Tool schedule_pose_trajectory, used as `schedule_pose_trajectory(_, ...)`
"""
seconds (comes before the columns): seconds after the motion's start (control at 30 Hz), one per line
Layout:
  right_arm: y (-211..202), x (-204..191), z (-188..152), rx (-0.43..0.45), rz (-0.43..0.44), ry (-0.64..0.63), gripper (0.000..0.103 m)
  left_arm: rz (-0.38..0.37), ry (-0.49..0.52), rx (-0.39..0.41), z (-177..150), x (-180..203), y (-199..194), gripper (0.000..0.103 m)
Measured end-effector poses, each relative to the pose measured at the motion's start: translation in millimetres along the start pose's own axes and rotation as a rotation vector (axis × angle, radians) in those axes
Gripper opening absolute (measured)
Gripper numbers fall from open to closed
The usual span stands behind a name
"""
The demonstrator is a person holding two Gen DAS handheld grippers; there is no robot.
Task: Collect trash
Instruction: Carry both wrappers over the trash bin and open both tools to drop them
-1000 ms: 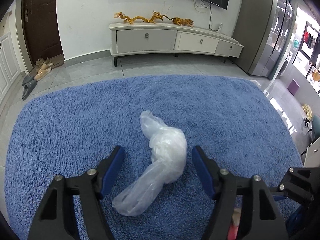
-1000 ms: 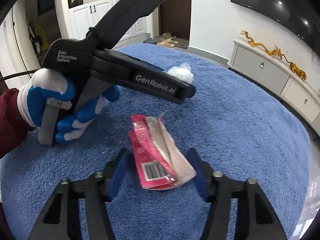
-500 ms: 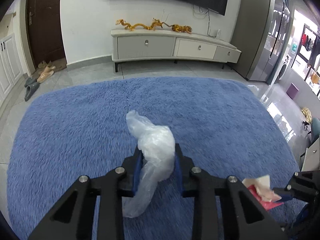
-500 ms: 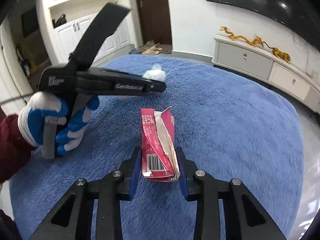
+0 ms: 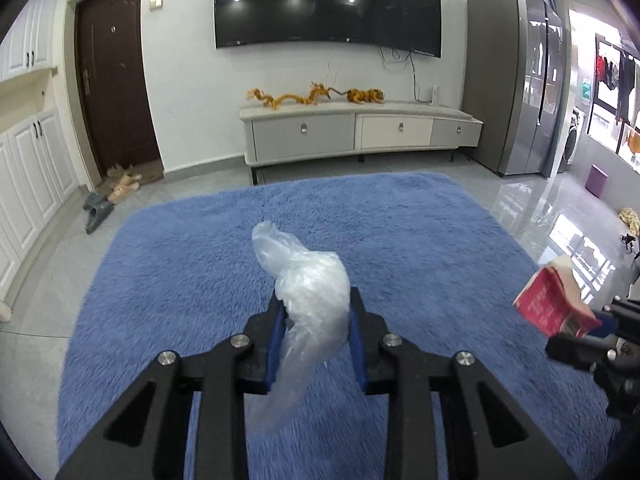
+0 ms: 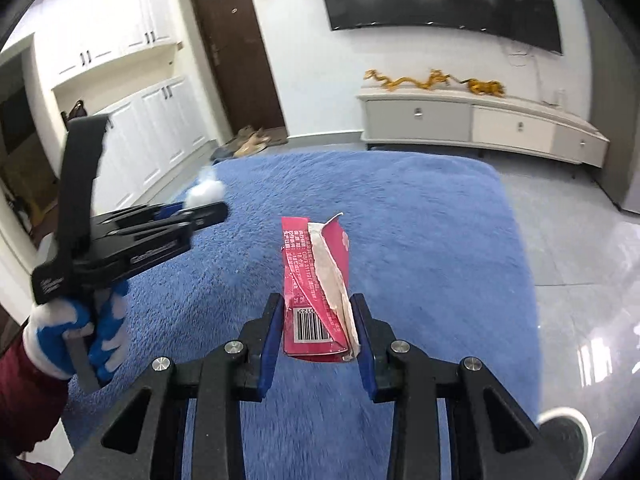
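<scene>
Left wrist view: my left tongs (image 5: pixel 316 334) tilt downward, clenched on a crumpled clear plastic bag (image 5: pixel 310 312) above the blue rug (image 5: pixel 420 240).

Right wrist view: my right tongs (image 6: pixel 316 330) grasp a torn red wrapper (image 6: pixel 316 280) upright over the rug; my gloved left hand (image 6: pixel 80 340) is at left.

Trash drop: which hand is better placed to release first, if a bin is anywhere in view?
Neither. No bin shows in either view. The left gripper is shut on the plastic bag, the right gripper on the red wrapper, both above the rug.
</scene>
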State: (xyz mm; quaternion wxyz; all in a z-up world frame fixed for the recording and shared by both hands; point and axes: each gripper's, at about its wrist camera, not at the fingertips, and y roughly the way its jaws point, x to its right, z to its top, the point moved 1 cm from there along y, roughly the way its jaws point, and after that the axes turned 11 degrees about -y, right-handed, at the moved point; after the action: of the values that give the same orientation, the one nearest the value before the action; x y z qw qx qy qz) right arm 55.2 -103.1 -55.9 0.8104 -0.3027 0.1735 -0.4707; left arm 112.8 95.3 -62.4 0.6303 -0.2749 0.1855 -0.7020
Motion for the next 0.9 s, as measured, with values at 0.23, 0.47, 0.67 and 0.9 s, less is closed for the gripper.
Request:
schedule_pose_trajectory(0.23, -39, 6, -26, 0.008, -0.073, 0.078, 0.031, -0.005, 0.046, 0.06, -12, 28, -42, 0.027)
schedule_pose_trajectory(0.47, -72, 21, -51, 0.023, -0.152, 0.169, 0.031, -0.042, 0.096, 0.082, -16, 65, -61, 0.027)
schedule_pose_trajectory(0.67, -103, 42, -75, 0.048, -0.235, 0.246, 0.031, -0.082, 0.158, 0.096, -20, 104, -71, 0.027)
schedule_pose_trajectory(0.9, -135, 72, -106, 0.067, -0.332, 0.322, 0.031, -0.13, 0.236, 0.091, -22, 154, -67, 0.027)
